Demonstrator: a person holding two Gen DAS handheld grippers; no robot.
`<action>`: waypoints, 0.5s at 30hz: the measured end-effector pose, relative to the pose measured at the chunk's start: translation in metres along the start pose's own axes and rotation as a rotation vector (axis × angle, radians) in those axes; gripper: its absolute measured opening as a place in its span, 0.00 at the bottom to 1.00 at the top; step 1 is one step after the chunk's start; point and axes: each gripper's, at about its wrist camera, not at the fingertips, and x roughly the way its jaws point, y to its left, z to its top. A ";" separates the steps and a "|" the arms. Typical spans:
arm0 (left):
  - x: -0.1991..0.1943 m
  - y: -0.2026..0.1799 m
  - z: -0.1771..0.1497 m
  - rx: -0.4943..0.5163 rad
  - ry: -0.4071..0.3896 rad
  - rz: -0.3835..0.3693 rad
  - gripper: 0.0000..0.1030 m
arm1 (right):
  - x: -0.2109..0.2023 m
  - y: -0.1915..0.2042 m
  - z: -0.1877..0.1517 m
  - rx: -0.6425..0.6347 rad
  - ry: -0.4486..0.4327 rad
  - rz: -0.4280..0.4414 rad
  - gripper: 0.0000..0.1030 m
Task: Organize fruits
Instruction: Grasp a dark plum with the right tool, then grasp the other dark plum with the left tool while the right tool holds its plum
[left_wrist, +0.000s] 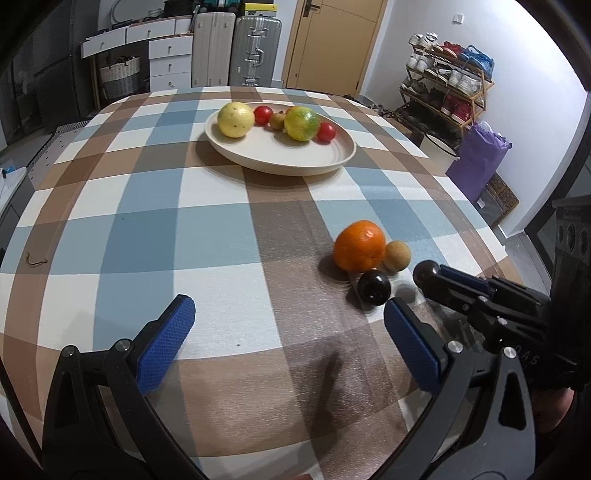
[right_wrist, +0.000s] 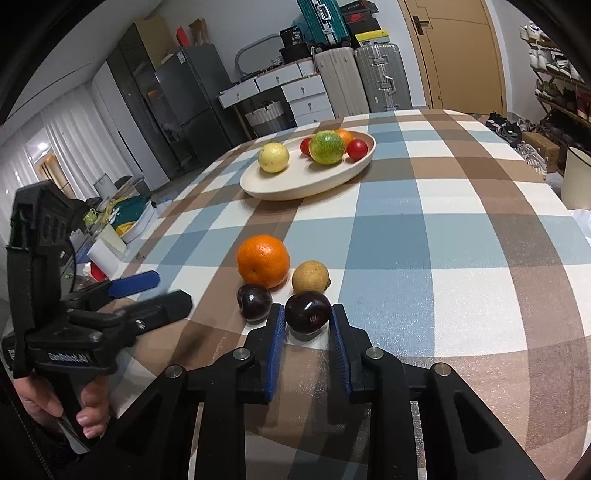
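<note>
fruit's split in two bunches on the checked tablecloth (left_wrist: 155, 229). the far bunch sits in a cream plate (right_wrist: 288, 188): a yellow fruit (right_wrist: 273, 157), a green-yellow one (right_wrist: 327, 147), two small red ones at (right_wrist: 357, 149) and (right_wrist: 305, 146), plus a bit of orange fruit peeking out behind, hard to say what exactly.

near bunch is loose on the cloth: an orange (right_wrist: 263, 260), a tan round fruit (right_wrist: 310, 277) just beside it, and two dark plums in front. the left plum (right_wrist: 254, 301) lies free, touching or nearly touching the orange.

right gripper (right_wrist: 308, 325) has clamped its blue pads onto the other plum (right_wrist: 307, 312), one pad pressed on each side. the plum seems to sit down at the cloth, can't tell for sure.

left gripper (left_wrist: 288, 328) hangs over bare cloth with its jaws spread wide, nothing between them. a hand (right_wrist: 66, 410) holds its handle in the right wrist view.
</note>
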 end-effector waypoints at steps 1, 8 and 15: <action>0.001 -0.002 0.000 0.005 0.003 -0.003 0.99 | -0.001 0.000 0.000 -0.001 -0.003 0.000 0.25; 0.013 -0.018 0.001 0.024 0.026 -0.024 0.99 | -0.009 -0.012 0.000 0.040 -0.023 0.022 0.25; 0.024 -0.032 0.005 0.054 0.039 -0.011 0.99 | -0.017 -0.022 0.000 0.068 -0.051 0.034 0.25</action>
